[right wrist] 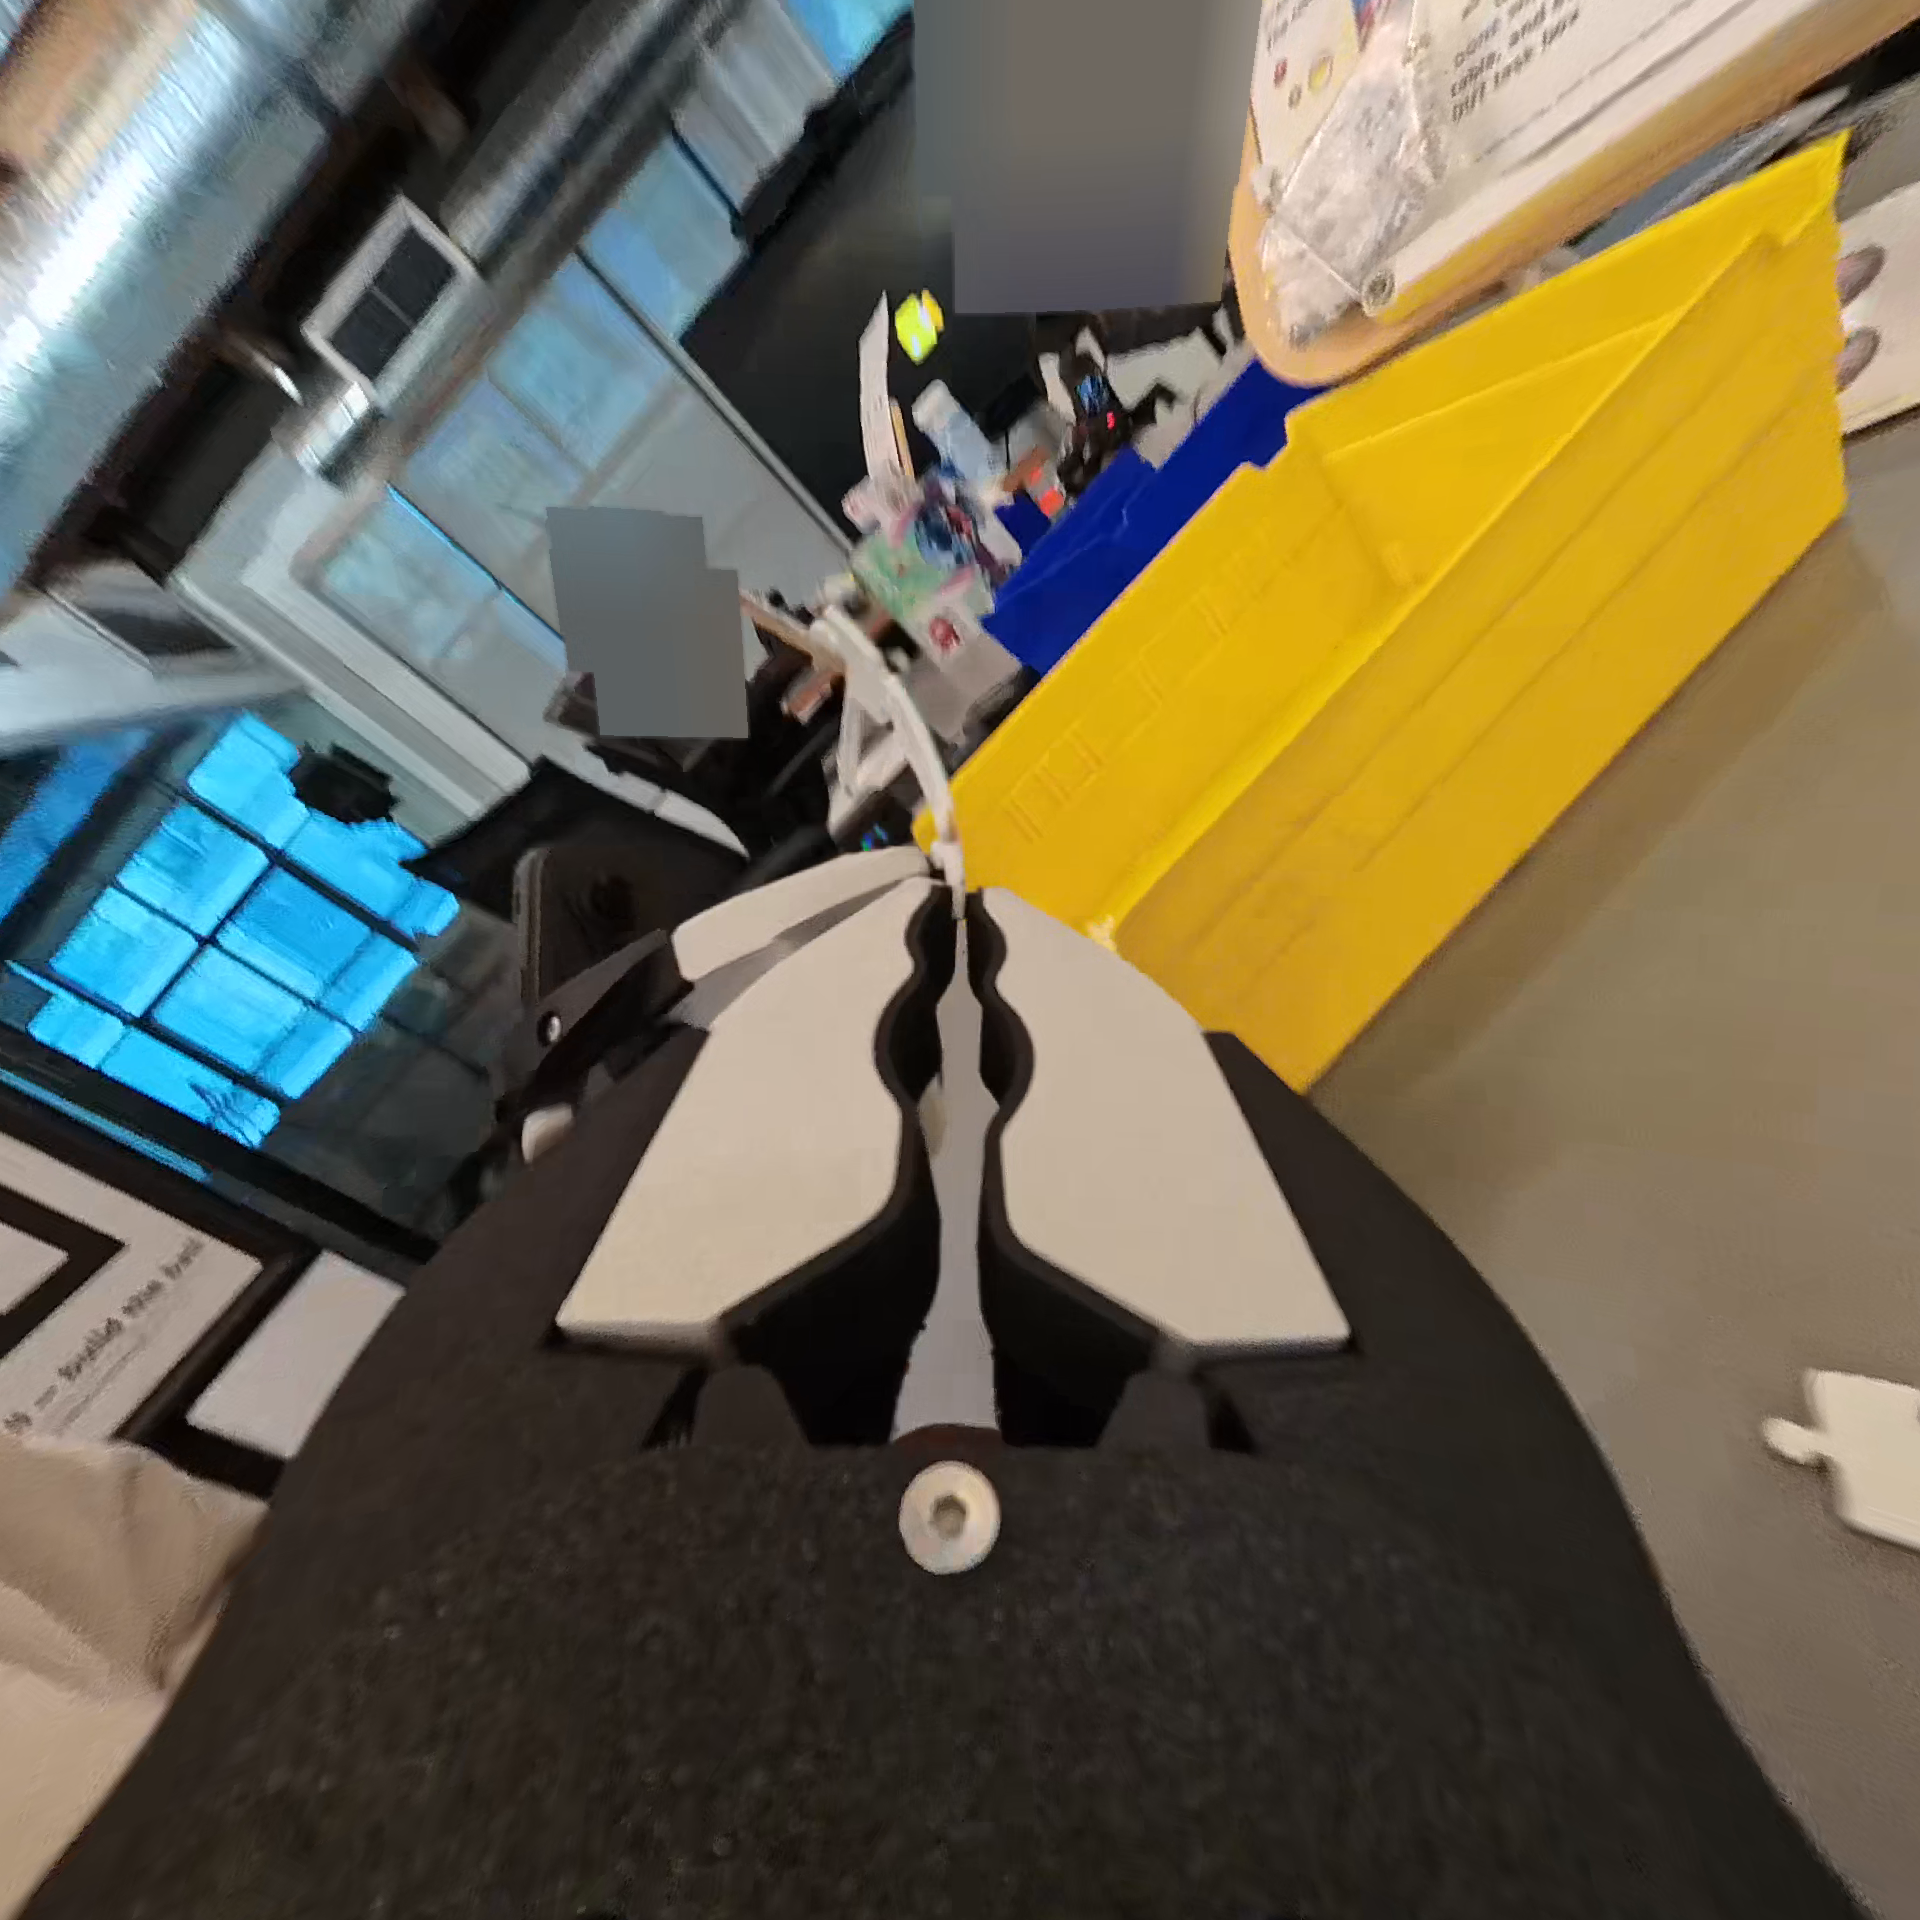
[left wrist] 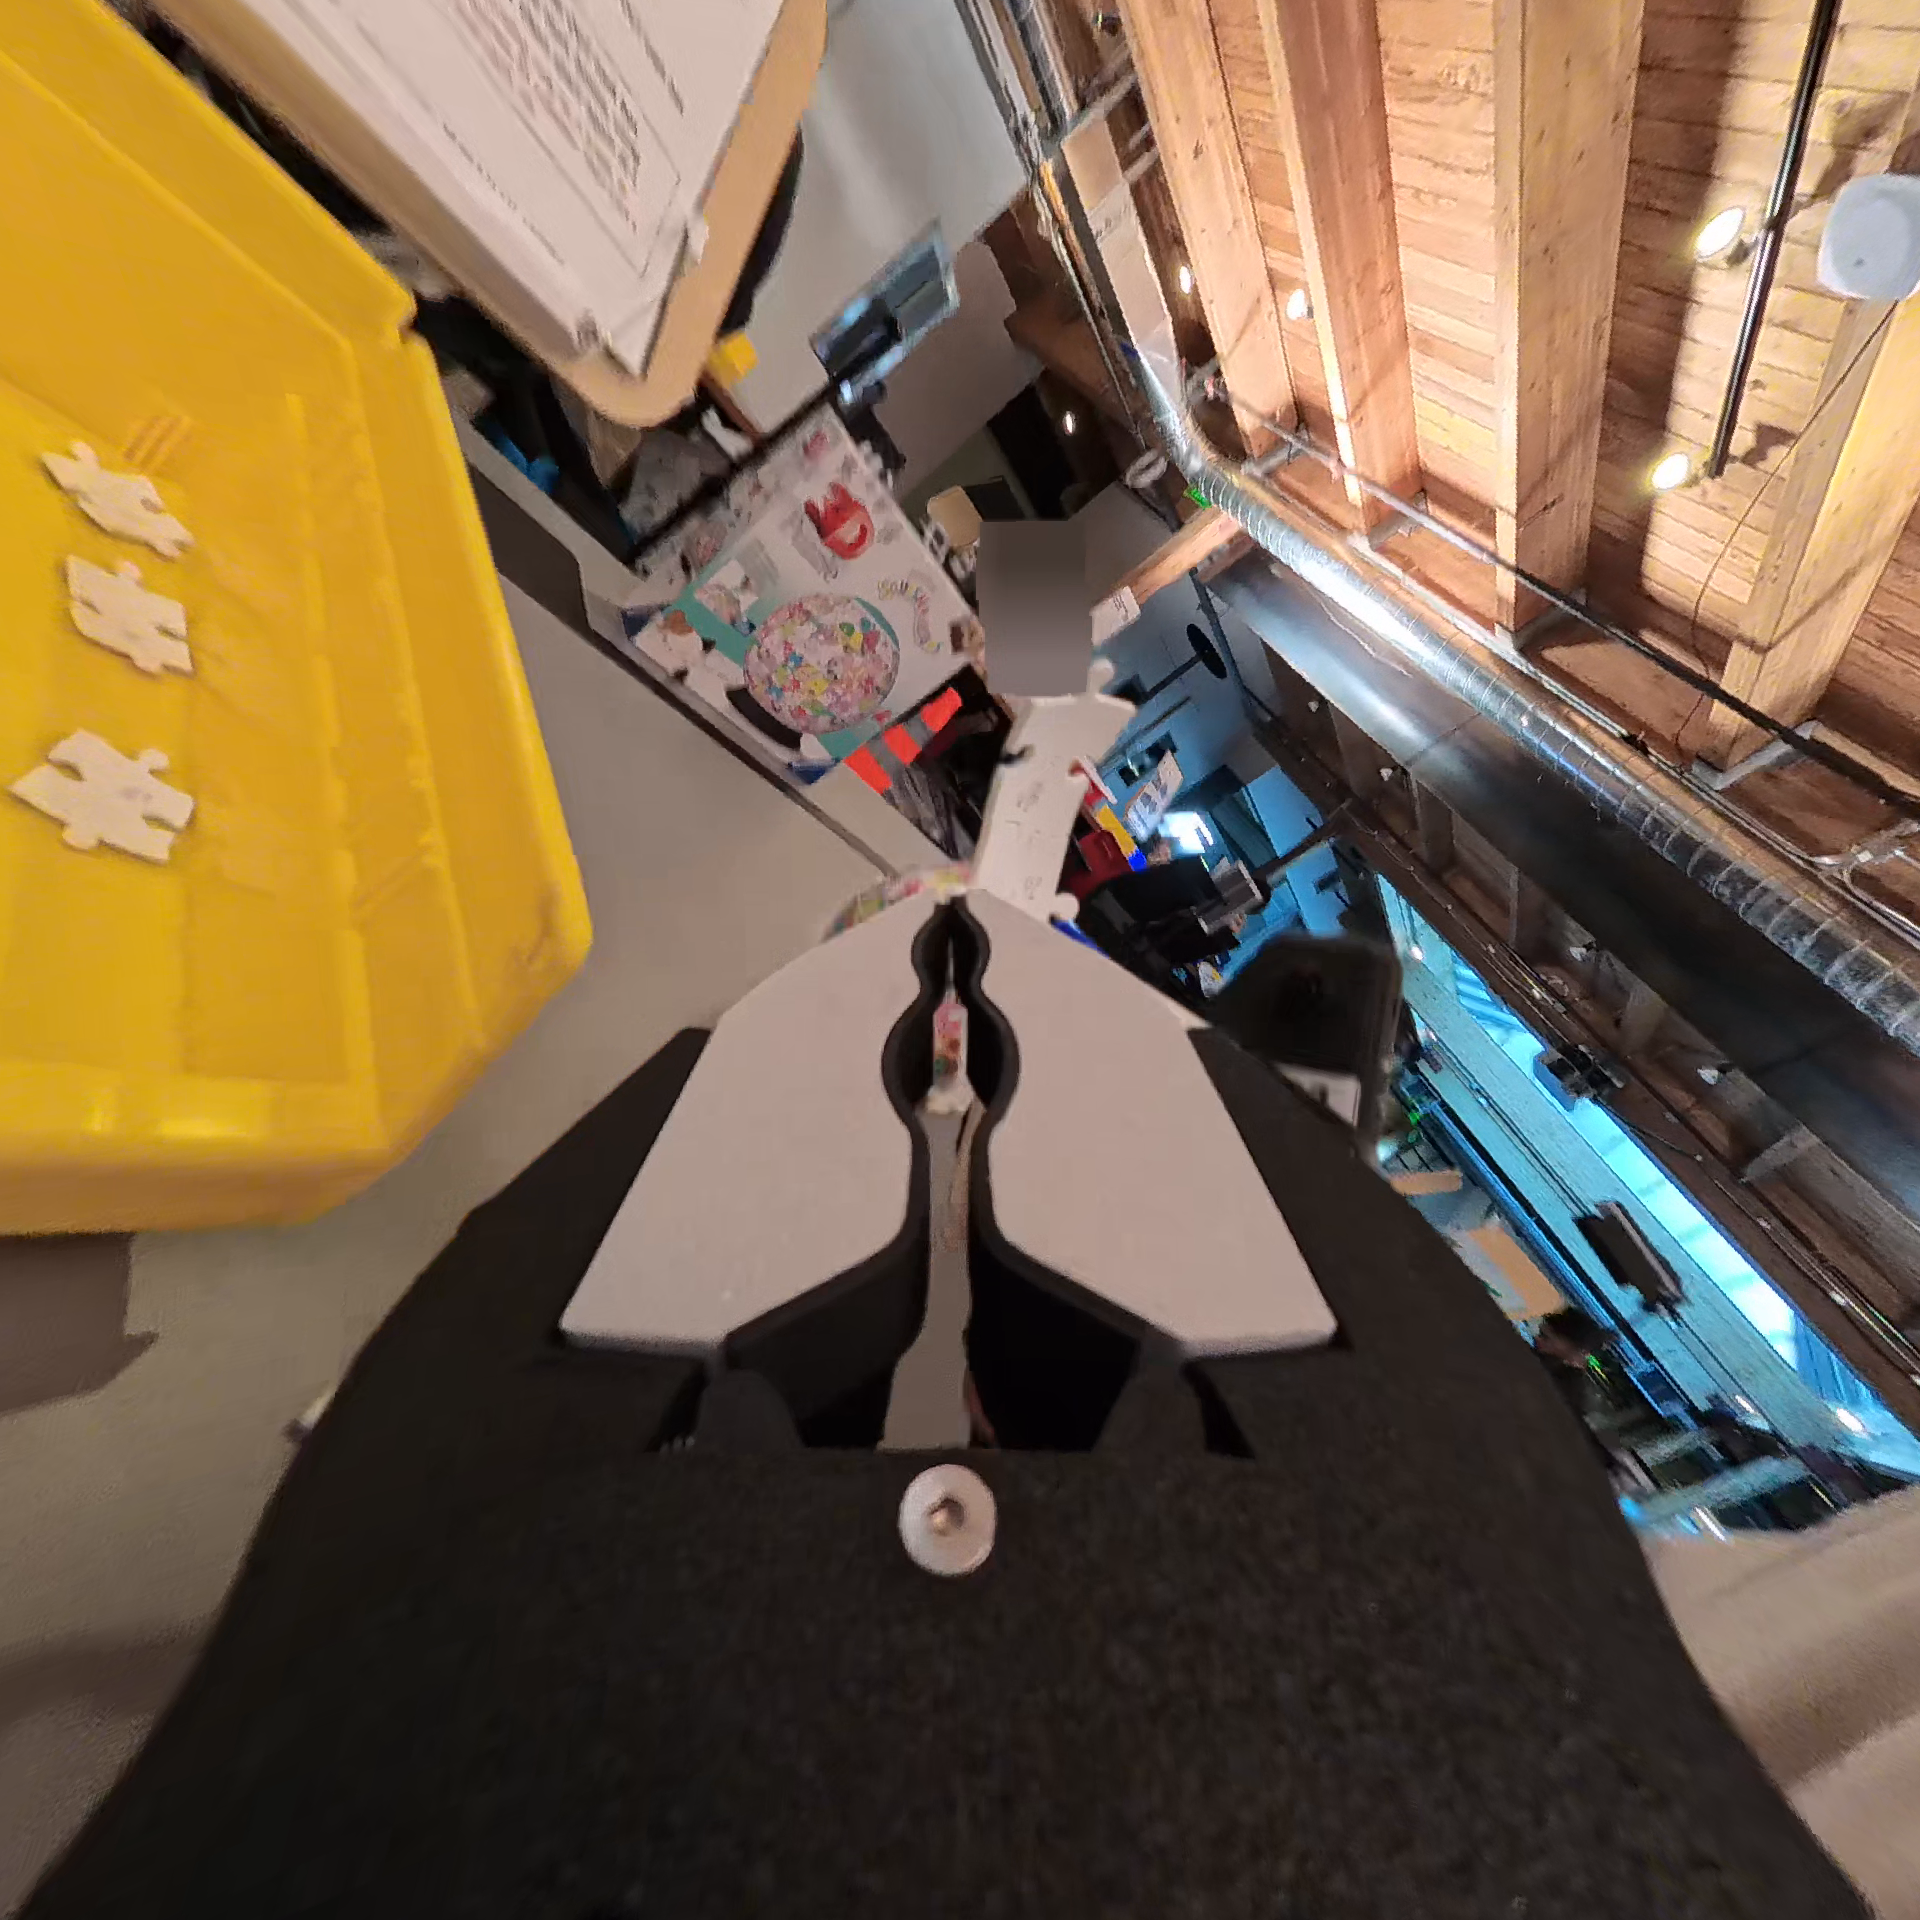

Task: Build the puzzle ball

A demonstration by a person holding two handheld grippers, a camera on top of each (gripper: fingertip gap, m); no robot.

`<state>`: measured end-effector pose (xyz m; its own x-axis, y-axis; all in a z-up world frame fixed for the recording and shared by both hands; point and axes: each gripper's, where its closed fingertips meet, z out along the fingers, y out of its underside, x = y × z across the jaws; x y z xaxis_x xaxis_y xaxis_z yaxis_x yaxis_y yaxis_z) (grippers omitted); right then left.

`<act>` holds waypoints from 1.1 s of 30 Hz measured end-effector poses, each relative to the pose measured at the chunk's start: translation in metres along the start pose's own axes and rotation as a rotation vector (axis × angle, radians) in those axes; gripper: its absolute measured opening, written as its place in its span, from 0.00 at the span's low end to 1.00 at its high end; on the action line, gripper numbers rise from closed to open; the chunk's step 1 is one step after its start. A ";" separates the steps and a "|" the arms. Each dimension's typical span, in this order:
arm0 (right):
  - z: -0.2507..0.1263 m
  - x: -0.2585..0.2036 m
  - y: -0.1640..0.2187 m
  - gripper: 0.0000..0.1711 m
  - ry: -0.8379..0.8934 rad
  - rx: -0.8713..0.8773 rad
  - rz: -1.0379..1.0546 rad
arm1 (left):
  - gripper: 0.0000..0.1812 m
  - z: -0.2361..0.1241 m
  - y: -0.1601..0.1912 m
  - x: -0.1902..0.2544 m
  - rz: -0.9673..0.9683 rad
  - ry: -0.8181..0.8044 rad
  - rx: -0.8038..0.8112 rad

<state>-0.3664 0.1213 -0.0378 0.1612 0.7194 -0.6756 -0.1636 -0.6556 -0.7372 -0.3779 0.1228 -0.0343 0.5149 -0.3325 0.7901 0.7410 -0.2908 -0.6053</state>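
My left gripper is shut on a curved strip of joined puzzle pieces. The strip's white back rises above the fingertips, and a colourful printed edge shows between the pads. My right gripper is shut on the same strip, which is seen edge-on here, curving up and to the left. The two grippers meet tip to tip. The left gripper's finger shows just left of my right fingertips. The right gripper's dark body shows at the right in the left wrist view.
A yellow bin at the left holds three loose white pieces. The bin also shows in the right wrist view, with a blue bin behind it. A loose white piece lies on the grey table. The puzzle box stands further back. Less than 4 cm separates the two grippers' tips.
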 end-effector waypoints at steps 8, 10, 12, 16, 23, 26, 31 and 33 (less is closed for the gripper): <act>-0.062 0.076 0.037 0.01 0.280 -0.989 -0.370 | 0.05 -0.079 -0.008 -0.038 0.304 -0.130 -0.099; -0.069 0.085 0.048 0.01 0.273 -1.226 -0.390 | 0.03 -0.093 -0.020 -0.048 0.353 -0.174 -0.087; -0.066 0.091 0.055 0.01 0.241 -1.356 -0.395 | 0.04 -0.098 -0.029 -0.049 0.327 -0.144 -0.087; -0.060 0.098 0.071 0.01 0.190 -1.520 -0.338 | 0.04 -0.105 -0.028 -0.054 0.312 -0.138 -0.147; -0.057 0.120 0.078 0.01 0.246 -1.622 -0.370 | 0.04 -0.105 -0.026 -0.051 0.259 -0.078 -0.168; -0.061 0.126 0.080 0.03 0.271 -1.660 -0.361 | 0.04 -0.106 -0.027 -0.051 0.233 -0.063 -0.165; -0.060 0.131 0.079 0.05 0.274 -1.664 -0.388 | 0.04 -0.108 -0.028 -0.054 0.230 -0.071 -0.165; -0.059 0.131 0.079 0.06 0.267 -1.656 -0.376 | 0.04 -0.107 -0.027 -0.055 0.231 -0.075 -0.170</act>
<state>-0.3009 0.1499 -0.1854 0.1253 0.9348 -0.3324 0.9921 -0.1165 0.0465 -0.4728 0.0528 -0.0715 0.6968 -0.3416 0.6307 0.5209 -0.3635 -0.7723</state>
